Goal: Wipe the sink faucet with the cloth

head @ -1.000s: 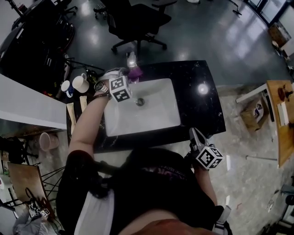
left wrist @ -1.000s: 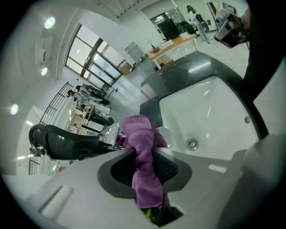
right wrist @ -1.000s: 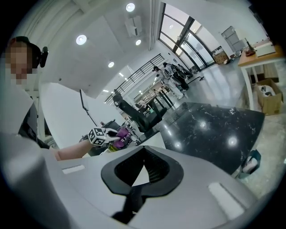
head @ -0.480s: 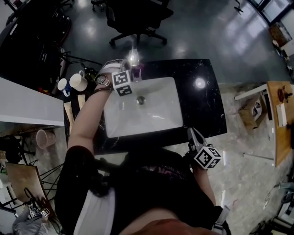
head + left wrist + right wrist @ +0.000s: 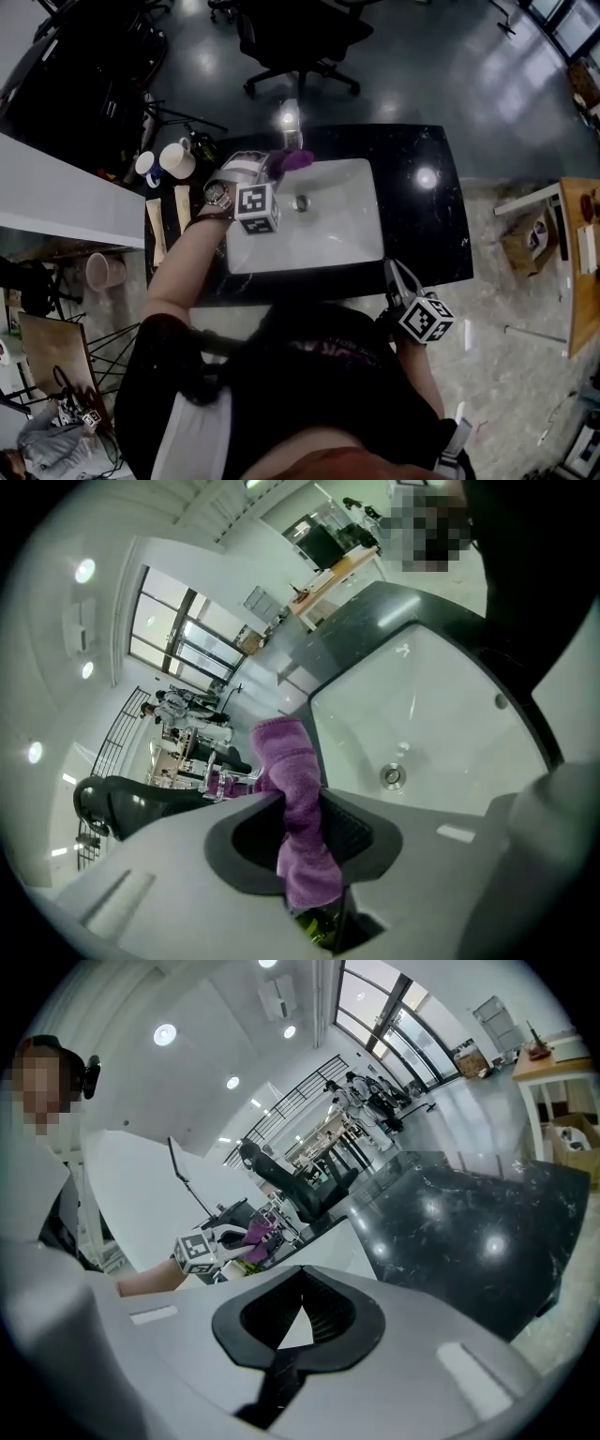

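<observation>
The left gripper (image 5: 302, 806) is clamping the purple cloth (image 5: 289, 766), holding it at the far rim of the sink (image 5: 349, 236), just beside the faucet (image 5: 289, 118). The right gripper (image 5: 298, 1324) is hovering by the near right edge of the counter (image 5: 427, 220), its jaws pressed together and empty.

1. A black office chair (image 5: 300, 37) stands on the glossy dark floor beyond the black surface (image 5: 427, 225).
2. A white mug (image 5: 180, 158) and a blue-rimmed mug (image 5: 148, 166) sit side by side near that surface's far left corner.
3. A cardboard box (image 5: 528, 239) lies on the floor beside a wooden table (image 5: 581, 281).
</observation>
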The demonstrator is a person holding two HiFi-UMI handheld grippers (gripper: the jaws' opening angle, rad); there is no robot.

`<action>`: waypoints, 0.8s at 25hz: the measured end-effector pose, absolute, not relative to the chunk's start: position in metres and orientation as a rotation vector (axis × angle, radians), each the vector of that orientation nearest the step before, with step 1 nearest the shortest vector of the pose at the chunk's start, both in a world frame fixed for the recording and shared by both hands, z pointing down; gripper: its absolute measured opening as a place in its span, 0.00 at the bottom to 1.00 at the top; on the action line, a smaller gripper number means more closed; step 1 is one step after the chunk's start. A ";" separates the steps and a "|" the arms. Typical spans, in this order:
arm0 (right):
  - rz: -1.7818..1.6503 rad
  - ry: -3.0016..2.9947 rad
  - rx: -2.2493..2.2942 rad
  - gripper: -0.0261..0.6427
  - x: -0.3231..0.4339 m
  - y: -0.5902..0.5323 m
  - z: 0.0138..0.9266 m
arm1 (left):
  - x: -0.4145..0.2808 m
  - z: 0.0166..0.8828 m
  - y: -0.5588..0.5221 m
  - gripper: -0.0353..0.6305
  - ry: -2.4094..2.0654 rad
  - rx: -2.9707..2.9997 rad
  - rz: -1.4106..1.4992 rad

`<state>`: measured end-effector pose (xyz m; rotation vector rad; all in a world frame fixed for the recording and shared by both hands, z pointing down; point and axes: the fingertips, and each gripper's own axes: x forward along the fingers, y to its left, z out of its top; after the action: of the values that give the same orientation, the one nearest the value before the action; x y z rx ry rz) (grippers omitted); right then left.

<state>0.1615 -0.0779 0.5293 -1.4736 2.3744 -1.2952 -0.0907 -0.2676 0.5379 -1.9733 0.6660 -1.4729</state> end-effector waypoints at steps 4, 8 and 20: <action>-1.318 2.402 -1.426 0.06 0.155 -0.075 0.532 | -0.090 0.544 -0.240 0.20 0.646 -1.962 -1.479; -1.323 2.397 -1.434 0.06 0.159 -0.071 0.532 | -0.090 0.556 -0.236 0.20 0.969 -2.402 -1.364; -1.339 2.306 -1.615 0.06 0.183 -0.062 0.537 | -0.077 0.606 -0.260 0.20 1.784 -3.328 2.253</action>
<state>0.1827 -0.0622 0.5370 -1.6154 2.3060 -1.3393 -0.0771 -0.2599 0.6059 1.4278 -0.7654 -0.9666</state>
